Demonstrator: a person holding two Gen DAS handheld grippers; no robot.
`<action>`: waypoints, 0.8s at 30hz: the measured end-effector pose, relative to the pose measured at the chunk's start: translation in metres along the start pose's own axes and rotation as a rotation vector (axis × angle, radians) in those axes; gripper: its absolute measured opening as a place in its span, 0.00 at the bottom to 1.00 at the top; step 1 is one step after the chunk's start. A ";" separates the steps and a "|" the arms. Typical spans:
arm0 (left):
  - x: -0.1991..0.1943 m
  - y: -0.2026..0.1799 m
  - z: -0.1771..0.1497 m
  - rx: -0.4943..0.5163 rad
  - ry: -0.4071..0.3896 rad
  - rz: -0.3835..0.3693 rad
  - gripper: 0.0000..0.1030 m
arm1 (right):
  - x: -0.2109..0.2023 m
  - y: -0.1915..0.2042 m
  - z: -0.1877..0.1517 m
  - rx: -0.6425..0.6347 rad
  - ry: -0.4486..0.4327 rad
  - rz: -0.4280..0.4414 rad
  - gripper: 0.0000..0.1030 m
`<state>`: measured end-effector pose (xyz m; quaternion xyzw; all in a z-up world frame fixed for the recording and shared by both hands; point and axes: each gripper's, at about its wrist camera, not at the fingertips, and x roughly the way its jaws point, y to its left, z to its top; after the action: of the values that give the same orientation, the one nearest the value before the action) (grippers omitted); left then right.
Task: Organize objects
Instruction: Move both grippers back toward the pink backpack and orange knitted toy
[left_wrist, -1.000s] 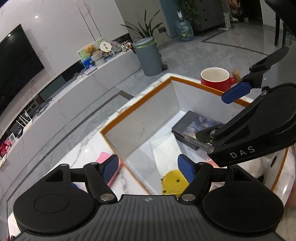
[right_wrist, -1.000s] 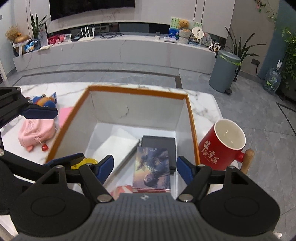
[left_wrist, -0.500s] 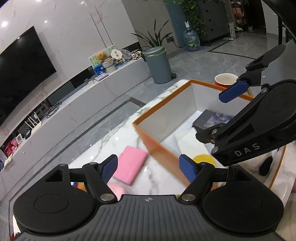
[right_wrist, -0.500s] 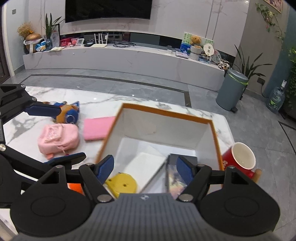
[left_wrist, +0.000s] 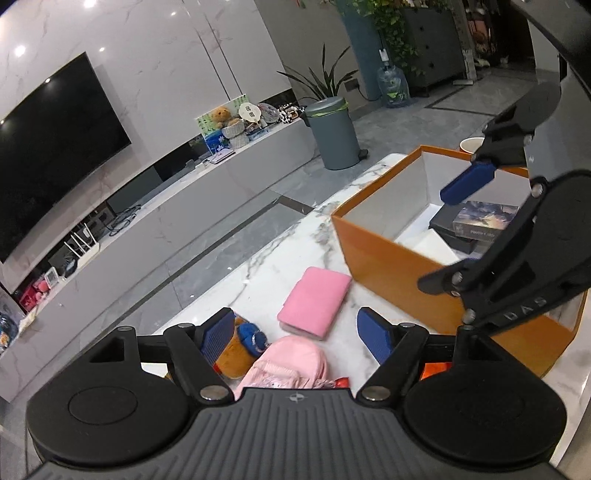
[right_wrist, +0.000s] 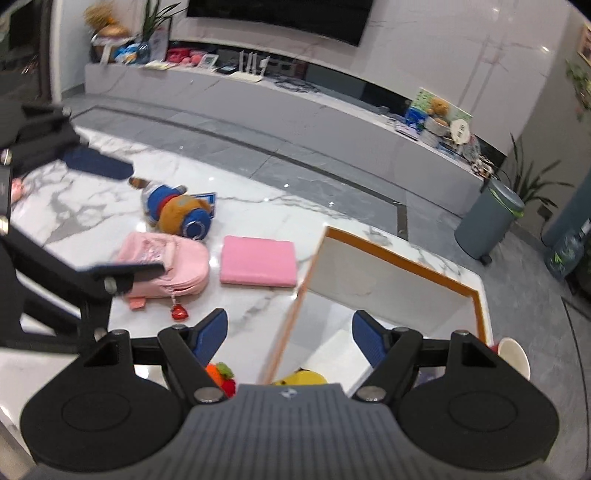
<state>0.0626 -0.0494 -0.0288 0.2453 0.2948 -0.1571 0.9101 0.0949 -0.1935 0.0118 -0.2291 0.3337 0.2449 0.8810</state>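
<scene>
An orange box (left_wrist: 388, 269) with a white inside stands on the marble table and holds a dark book (left_wrist: 480, 221) and a white flat item (left_wrist: 428, 243). Left of it lie a pink folded cloth (left_wrist: 314, 301), a pink pouch (left_wrist: 288, 362) and a brown plush toy (left_wrist: 236, 350). My left gripper (left_wrist: 295, 332) hangs open and empty over the pouch. My right gripper (right_wrist: 290, 332) is open and empty too, straddling the left wall of the box (right_wrist: 406, 262). The right wrist view also shows the cloth (right_wrist: 258, 260), pouch (right_wrist: 166, 266), plush toy (right_wrist: 177, 210) and a yellow item (right_wrist: 303, 376).
A red mug (right_wrist: 513, 354) stands past the box's right wall. A small orange and green toy (right_wrist: 219, 373) lies under the right gripper. Beyond the table's far edge are grey floor, a grey bin (left_wrist: 332, 133) and a long low cabinet (right_wrist: 295, 107).
Both grippers have drawn back and to the left from over the box. The pink cloth, pouch and plush toy have come into view. Both stayed open.
</scene>
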 end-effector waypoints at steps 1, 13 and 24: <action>0.002 0.004 -0.005 -0.001 0.009 -0.003 0.86 | 0.003 0.004 0.001 -0.018 0.008 0.010 0.74; 0.024 0.021 -0.045 0.048 0.068 -0.068 0.86 | 0.030 0.045 -0.004 -0.253 0.064 0.030 0.74; 0.050 0.034 -0.058 0.032 0.109 -0.094 0.86 | 0.057 0.062 -0.002 -0.354 0.123 0.064 0.74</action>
<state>0.0888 0.0030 -0.0887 0.2537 0.3524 -0.1907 0.8804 0.0950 -0.1309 -0.0446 -0.3844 0.3455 0.3133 0.7967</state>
